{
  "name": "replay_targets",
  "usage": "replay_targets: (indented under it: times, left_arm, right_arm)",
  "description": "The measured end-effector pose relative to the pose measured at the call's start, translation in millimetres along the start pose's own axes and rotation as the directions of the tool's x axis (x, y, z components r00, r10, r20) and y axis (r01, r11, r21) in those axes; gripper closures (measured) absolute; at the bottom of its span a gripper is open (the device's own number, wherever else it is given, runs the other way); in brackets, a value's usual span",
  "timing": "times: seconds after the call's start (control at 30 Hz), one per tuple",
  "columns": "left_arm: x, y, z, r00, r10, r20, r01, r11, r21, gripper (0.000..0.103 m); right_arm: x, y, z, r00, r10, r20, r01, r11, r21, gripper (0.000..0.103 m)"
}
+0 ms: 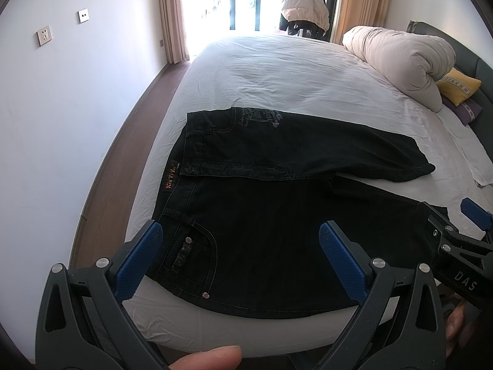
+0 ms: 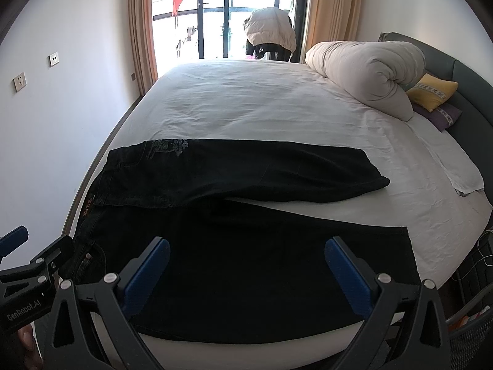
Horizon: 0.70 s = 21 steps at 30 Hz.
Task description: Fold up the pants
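Note:
Black jeans (image 1: 277, 203) lie flat on the white bed, waistband at the left, both legs running right and spread apart; they also show in the right wrist view (image 2: 246, 246). My left gripper (image 1: 240, 240) is open and empty, hovering over the waist and near pocket. My right gripper (image 2: 246, 256) is open and empty, hovering over the near leg. The right gripper also shows at the right edge of the left wrist view (image 1: 462, 234), and the left gripper at the left edge of the right wrist view (image 2: 34, 262).
The white bed sheet (image 1: 277, 77) stretches far back. A rolled duvet (image 1: 400, 58) and a yellow pillow (image 1: 459, 86) lie at the headboard, right. A folded white cloth (image 2: 459, 169) lies at the right. A wall and floor strip run along the left.

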<state>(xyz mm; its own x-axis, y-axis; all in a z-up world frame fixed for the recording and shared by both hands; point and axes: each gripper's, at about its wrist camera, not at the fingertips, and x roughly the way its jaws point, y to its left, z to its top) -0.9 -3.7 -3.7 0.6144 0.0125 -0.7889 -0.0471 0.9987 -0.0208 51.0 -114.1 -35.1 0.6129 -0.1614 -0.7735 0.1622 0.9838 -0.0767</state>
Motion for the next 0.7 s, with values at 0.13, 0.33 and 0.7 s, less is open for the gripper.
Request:
replay_targets:
  times: [0.13,0.33,0.7]
  left_arm:
    - [0.1,0.2,0.1,1.000,-0.001,0.000,0.001,1.000,0.001,0.000]
    - [0.6,-0.2,-0.4,1.000,0.000,0.000,0.000,1.000,0.001,0.000]
    - [0.2,0.1,0.0,1.000,0.000,0.000,0.000,1.000,0.001,0.000]
  right_arm:
    - [0.2,0.4,0.3,1.000,0.000,-0.001,0.000,1.000,0.001,0.000]
    - [1.1,1.0,-1.2,1.000,0.001,-0.002,-0.001,1.000,0.001,0.000]
    - [1.4,0.7,-1.0,1.000,0.002,-0.004,-0.002,1.000,0.001,0.000]
